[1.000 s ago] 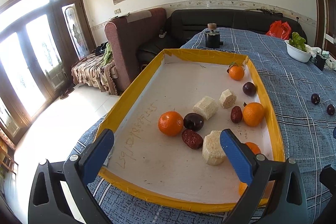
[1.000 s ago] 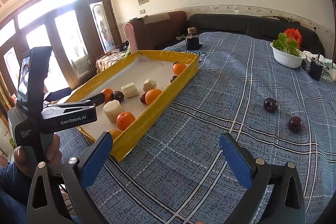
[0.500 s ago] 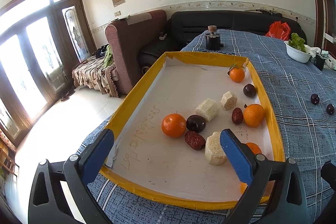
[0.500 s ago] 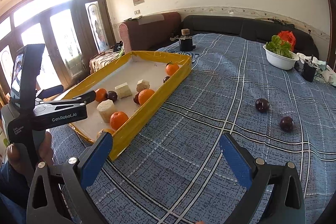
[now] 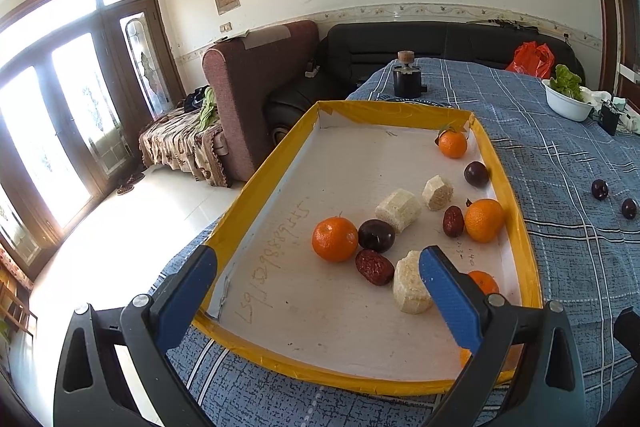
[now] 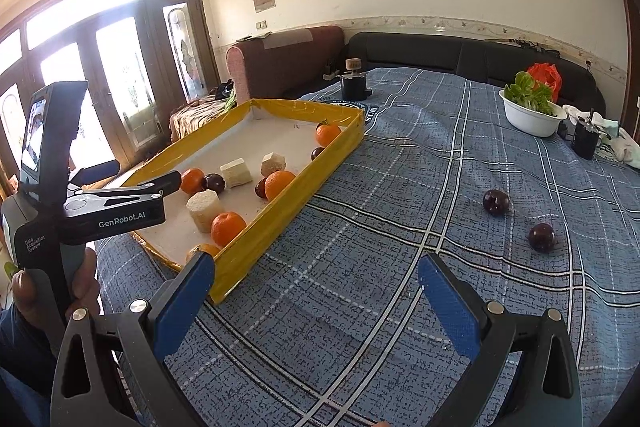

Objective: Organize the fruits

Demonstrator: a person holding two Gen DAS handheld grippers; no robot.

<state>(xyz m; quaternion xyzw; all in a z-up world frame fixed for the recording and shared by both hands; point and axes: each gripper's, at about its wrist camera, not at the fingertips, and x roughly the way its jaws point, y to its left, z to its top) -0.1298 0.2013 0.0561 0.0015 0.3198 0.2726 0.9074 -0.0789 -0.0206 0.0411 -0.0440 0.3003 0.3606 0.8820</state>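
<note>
A yellow-rimmed tray (image 5: 276, 183) (image 6: 280, 211) lies on the blue checked tablecloth and holds several oranges (image 5: 334, 239), dark plums (image 5: 376, 235), red dates (image 5: 374, 267) and pale cut chunks (image 5: 412, 289). Two dark plums (image 6: 496, 202) (image 6: 541, 237) lie loose on the cloth right of the tray; they also show in the left wrist view (image 5: 600, 189). My left gripper (image 5: 316, 275) is open and empty over the tray's near end. My right gripper (image 6: 316, 283) is open and empty above the cloth, right of the tray's near corner.
A white bowl of lettuce (image 6: 532, 115) and a dark cup (image 6: 585, 141) stand at the far right. A dark jar with a cork lid (image 6: 354, 83) stands behind the tray. Sofas line the far edge. The table's left edge drops to the floor.
Both grippers have drifted slightly; the tray sits a little farther right in the left view and the loose plums a little nearer in the right view. Both stay open and empty.
</note>
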